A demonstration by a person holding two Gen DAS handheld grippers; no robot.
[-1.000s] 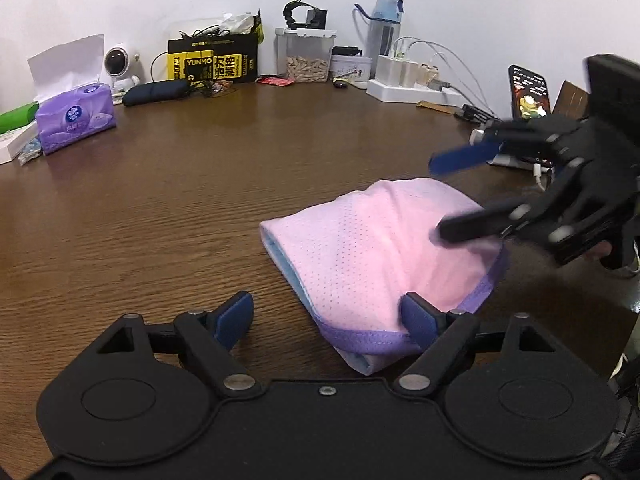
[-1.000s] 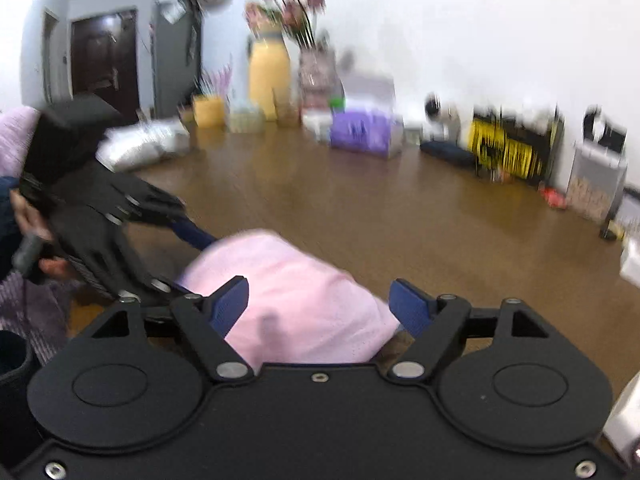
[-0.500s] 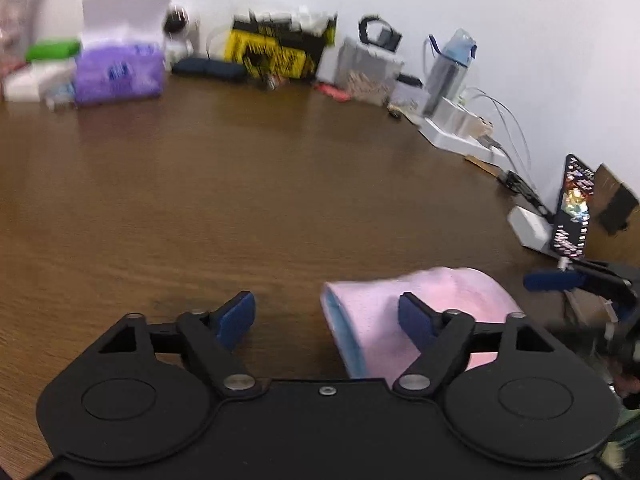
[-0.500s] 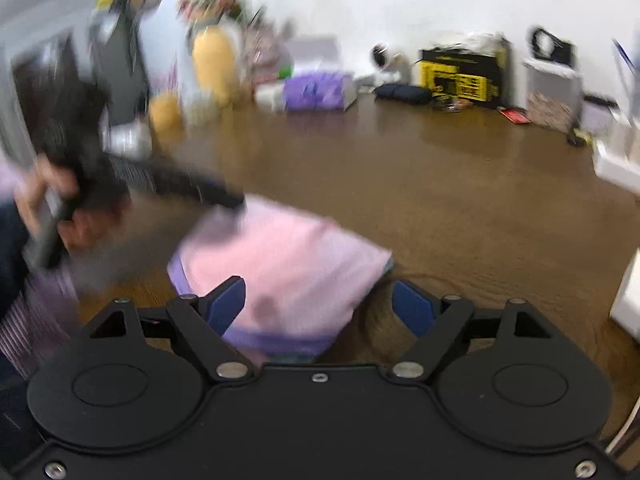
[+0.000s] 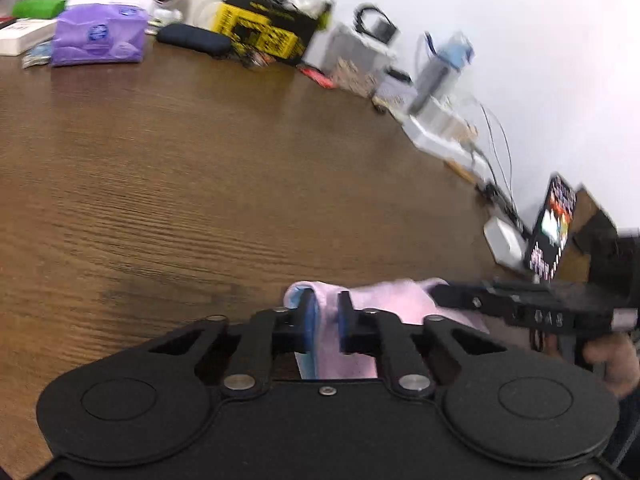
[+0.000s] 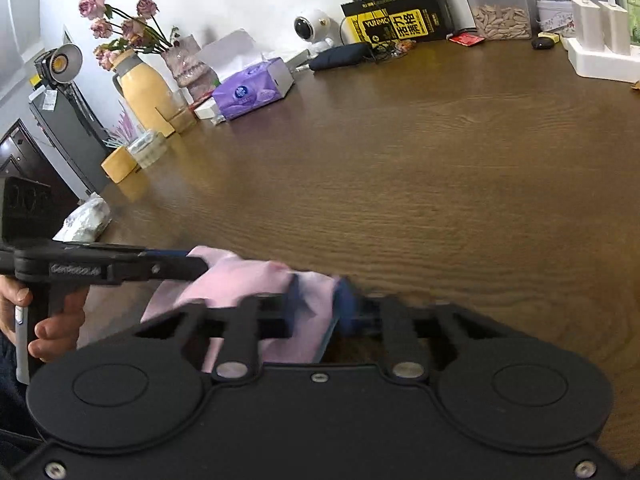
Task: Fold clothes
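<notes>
A small pink garment (image 5: 384,304) with a light blue inner layer lies folded at the near edge of the brown wooden table (image 5: 200,184). My left gripper (image 5: 326,322) is shut on its left end. My right gripper (image 6: 316,306) is shut on its right end, where the garment (image 6: 244,284) bunches between the blue pads. Each gripper shows in the other's view: the right one (image 5: 520,308) comes in from the right, the left one (image 6: 120,266) from the left, held by a hand.
Along the back wall stand a purple tissue pack (image 5: 100,36), a yellow-black box (image 5: 264,28), a white camera (image 6: 312,28), a water bottle (image 5: 440,68), a charger strip (image 6: 600,56) and a phone (image 5: 552,228). A vase with flowers (image 6: 144,84) stands far left.
Both grippers have closed on the pink garment, one at each end. They were open half a second ago. Both have come low and close to the near edge of the table.
</notes>
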